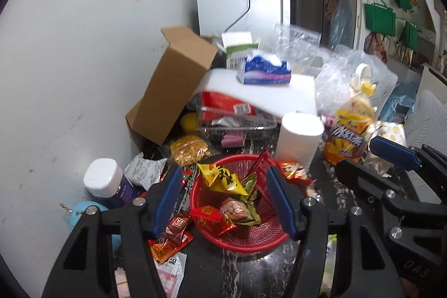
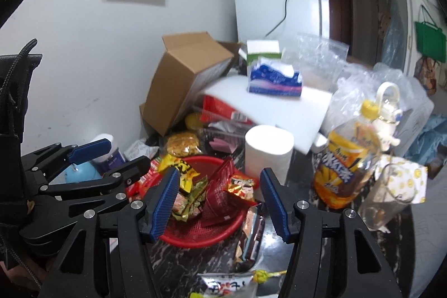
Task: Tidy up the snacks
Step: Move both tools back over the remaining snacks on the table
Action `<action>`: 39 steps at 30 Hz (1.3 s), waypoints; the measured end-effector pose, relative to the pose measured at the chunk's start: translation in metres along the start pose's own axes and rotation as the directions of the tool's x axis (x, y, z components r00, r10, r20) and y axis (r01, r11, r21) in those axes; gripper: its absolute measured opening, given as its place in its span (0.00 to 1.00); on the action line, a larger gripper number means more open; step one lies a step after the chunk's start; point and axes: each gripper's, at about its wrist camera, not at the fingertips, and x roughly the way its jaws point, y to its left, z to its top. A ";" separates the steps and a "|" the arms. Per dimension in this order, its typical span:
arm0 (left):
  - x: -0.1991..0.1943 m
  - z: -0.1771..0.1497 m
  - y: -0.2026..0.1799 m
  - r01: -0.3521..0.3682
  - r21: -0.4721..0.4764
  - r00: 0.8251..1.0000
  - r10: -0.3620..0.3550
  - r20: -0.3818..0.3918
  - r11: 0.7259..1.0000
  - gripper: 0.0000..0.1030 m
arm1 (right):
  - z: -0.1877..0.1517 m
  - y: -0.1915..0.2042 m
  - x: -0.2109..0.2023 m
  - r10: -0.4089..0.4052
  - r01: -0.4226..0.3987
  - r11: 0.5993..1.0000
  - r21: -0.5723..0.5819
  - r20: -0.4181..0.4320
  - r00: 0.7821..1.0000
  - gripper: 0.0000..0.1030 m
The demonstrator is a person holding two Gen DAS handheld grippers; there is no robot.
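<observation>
Both grippers empty, hovering above the near edge of the desk, pointing down and forward at the red basket.

Left gripper: jaws spread, nothing between the pads. Basket lies straight ahead of and below them, framed in the gap. Inside it: yellow foil packet, a wrapped brown sweet, red wrapped candy.

Right gripper: jaws spread, nothing pinched. In its view the basket sits ahead and slightly left of the gap, with the dark red packet standing in it.

Loose snacks not yet in the basket:
- Brown-wrapped bar on the desk, just right of the basket rim, near side. Long axis runs near-to-far, roughly in line with the right jaws, directly below their gap. Right hand is nearer.
- Orange and red packets on the desk, just left of the basket, under the left pad of the left jaws. Left hand is nearer.
- Yellow lollipop at the near edge, under the right gripper.

My judgement: the bar is the easier pick for the right hand; the jaws would close across its width without a wrist roll.
</observation>
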 end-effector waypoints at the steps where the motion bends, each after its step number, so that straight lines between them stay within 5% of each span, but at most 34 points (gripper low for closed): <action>1: -0.008 0.001 -0.001 0.002 0.001 1.000 -0.002 0.013 1.000 0.59 | 0.001 0.001 -0.005 -0.003 0.003 1.000 -0.001 0.009 1.000 0.59; 9: -0.065 -0.002 -0.009 0.017 0.020 0.996 -0.019 0.092 1.000 0.59 | 0.001 0.009 -0.065 -0.035 0.037 0.999 -0.010 0.094 0.995 0.62; 22: -0.123 -0.028 -0.029 0.044 0.080 0.990 -0.054 0.129 0.996 0.59 | -0.021 0.011 -0.126 -0.085 0.083 0.996 0.021 0.119 0.989 0.64; 39: -0.123 -0.093 -0.053 0.105 0.110 0.994 -0.108 0.023 0.988 0.59 | -0.086 0.009 -0.153 -0.156 0.154 0.987 0.044 0.047 0.987 0.64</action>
